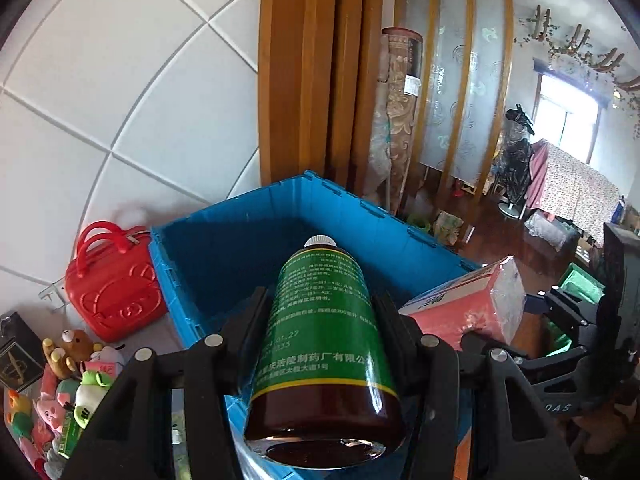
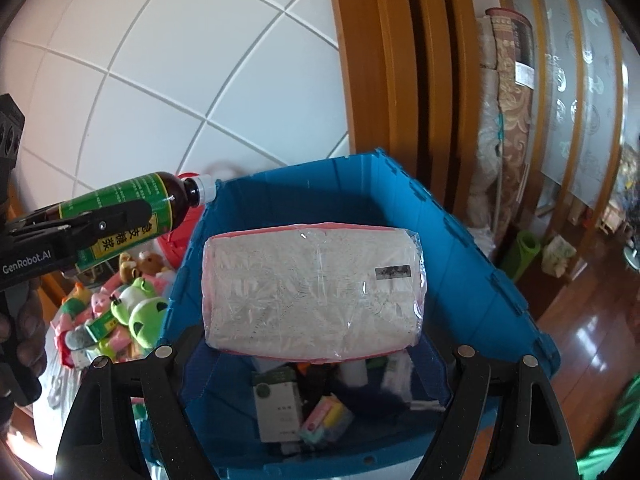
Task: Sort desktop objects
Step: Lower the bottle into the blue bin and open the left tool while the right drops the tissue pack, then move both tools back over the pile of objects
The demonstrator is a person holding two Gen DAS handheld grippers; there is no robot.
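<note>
**Both tongs loaded over the blue crate**

Far left, beside the crate, I see a red handbag (image 1: 114,282) against the wall and a heap of soft toys (image 2: 120,312) on the desk below it. None of that is in my hands.

My left gripper (image 1: 320,320) is pinching a brown syrup bottle (image 1: 324,344) across its green label. The bottle's long axis runs straight ahead along the fingers, white cap (image 1: 320,241) leading and the base toward the camera. In the right wrist view it tilts a little cap-up, its cap just at the left rim of the blue crate (image 2: 452,240). So the bottle looks to hang at the crate's left edge rather than well over the inside.

To the right, my right gripper (image 2: 316,344) holds a plastic-wrapped pink pack of tissues (image 2: 312,292). Its jaws stand wide, and the pack sits between them with its long axis crosswise to the fingers; I cannot see the pads pressing, but the pack is clear of the crate floor, so I judge it gripped. It hangs directly above the crate's opening, with small boxes and packets (image 2: 280,404) already lying on the bottom underneath.

My reading: the right hand is the nearer to a drop, since its load already sits over the inside. The left needs to carry the bottle further right, cap first, before letting go.
</note>
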